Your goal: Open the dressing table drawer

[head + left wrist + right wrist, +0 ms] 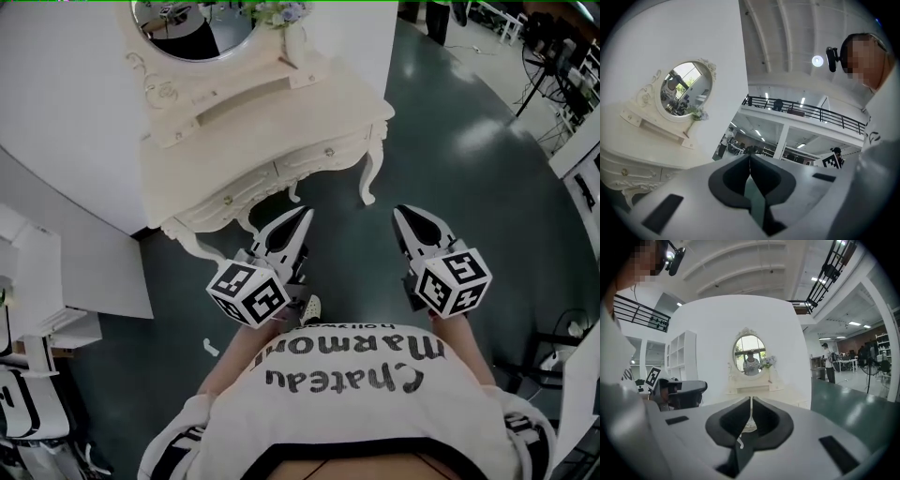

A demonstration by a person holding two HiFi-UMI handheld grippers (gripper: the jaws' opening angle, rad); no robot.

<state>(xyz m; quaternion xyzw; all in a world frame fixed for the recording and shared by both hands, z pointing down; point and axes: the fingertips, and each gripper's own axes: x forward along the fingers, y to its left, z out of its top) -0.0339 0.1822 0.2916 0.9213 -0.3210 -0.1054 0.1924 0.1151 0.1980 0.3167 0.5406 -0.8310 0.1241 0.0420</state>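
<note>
The cream dressing table (281,112) stands against a white wall, with an oval mirror (192,23) on top. Its two front drawers, the right drawer (323,155) and the left drawer (225,197), sit flush and closed, each with a small knob. My left gripper (305,214) hovers just in front of the table's front edge, shut and empty. My right gripper (401,212) is level with it, to the right of the table's leg (370,178), also shut and empty. In the right gripper view the dressing table (750,387) lies straight ahead beyond the shut right gripper (751,399). The left gripper view has the table (633,159) at left.
A small vase of flowers (277,14) stands beside the mirror. White shelving (37,281) stands at left, and a fan stand (539,66) and white furniture (577,141) at right. A person (829,364) stands far off on the dark green floor (469,169).
</note>
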